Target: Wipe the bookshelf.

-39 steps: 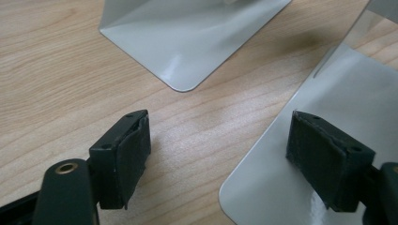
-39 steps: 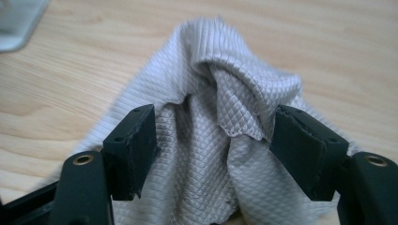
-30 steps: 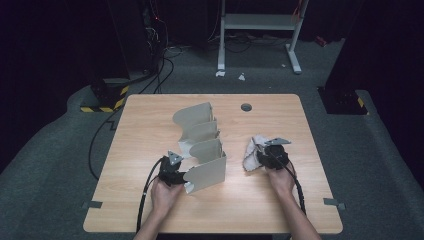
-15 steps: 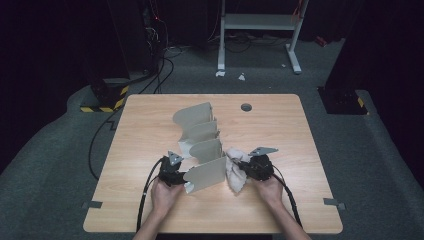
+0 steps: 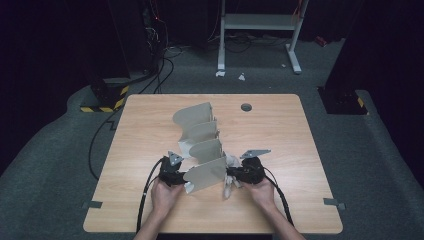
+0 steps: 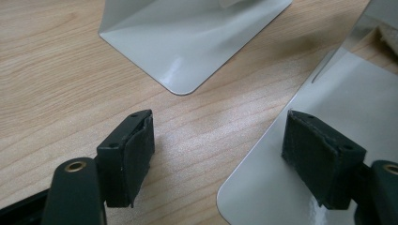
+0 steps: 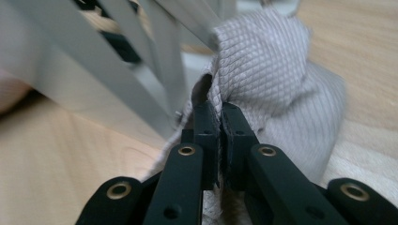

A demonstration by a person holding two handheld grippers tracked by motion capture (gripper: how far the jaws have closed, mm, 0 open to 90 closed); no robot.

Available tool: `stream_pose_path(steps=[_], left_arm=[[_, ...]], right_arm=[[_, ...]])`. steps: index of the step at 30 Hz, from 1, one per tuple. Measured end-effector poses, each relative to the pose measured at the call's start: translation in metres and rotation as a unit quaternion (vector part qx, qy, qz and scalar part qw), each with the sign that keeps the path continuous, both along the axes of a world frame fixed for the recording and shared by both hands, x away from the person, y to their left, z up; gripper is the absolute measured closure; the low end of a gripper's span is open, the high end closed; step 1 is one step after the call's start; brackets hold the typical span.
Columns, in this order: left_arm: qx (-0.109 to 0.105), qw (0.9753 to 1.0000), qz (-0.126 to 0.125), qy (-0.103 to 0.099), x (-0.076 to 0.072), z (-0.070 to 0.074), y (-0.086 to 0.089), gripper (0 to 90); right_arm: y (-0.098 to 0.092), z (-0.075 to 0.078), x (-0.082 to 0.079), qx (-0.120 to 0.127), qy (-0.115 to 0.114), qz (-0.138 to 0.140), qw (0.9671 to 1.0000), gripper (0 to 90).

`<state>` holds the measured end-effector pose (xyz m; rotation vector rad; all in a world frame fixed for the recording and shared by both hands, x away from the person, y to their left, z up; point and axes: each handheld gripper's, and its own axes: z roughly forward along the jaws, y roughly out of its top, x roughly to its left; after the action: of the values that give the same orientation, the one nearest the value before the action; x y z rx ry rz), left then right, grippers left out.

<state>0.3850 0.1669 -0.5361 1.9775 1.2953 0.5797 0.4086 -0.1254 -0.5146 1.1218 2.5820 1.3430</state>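
Work in hand: wiping the row of upright grey metal divider plates (image 5: 200, 145) that stands on the light wooden tabletop (image 5: 300, 150), using a pale grey waffle-weave cloth (image 7: 277, 89).
Right claw (image 7: 220, 112): jaws pinched together on a fold of the cloth, which bunches around and beyond them; in the high view it sits just right of the nearest plate (image 5: 206, 174), the cloth (image 5: 231, 172) pressed against that plate's edge.
Left claw (image 6: 220, 154): jaws spread wide, holding nothing. One pad (image 6: 319, 159) rests over the flat glossy foot of the nearest plate (image 6: 338, 103); the other pad is over bare wood. In the high view it lies at the left end of that plate (image 5: 172, 172).
Where the cloth is: between the right claw and the nearest plate, at the front of the tabletop, near the person's hands.
How the cloth handles: soft, light and limp, I judge; it drapes and slips out of shape, so a bunched fold deep in the jaws is the safest hold.
How the plates handle: thin, stiff and smooth, likely slippery and easy to shove; bracing the flat foot looks wiser than pinching the upright leaf.
Risk: a hard wipe could slide the rack sideways.
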Motion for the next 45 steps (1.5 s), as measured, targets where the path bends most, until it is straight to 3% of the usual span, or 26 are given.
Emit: stream_pose_path(steps=[16,27,45], left_arm=[[0.001,1.0000,0.000,0.000,0.000,0.000,0.000,25.7],[-0.001,1.0000,0.001,0.000,0.000,0.000,0.000,25.7],[-0.002,1.0000,0.002,0.000,0.000,0.000,0.000,25.9]], right_arm=[[-0.002,0.045,-0.011,0.031,-0.051,0.019,0.9981,87.0],[-0.006,0.065,-0.015,0.039,-0.077,0.020,0.9961,87.0],[-0.006,0.107,-0.025,0.065,-0.150,0.021,0.9864,87.0]])
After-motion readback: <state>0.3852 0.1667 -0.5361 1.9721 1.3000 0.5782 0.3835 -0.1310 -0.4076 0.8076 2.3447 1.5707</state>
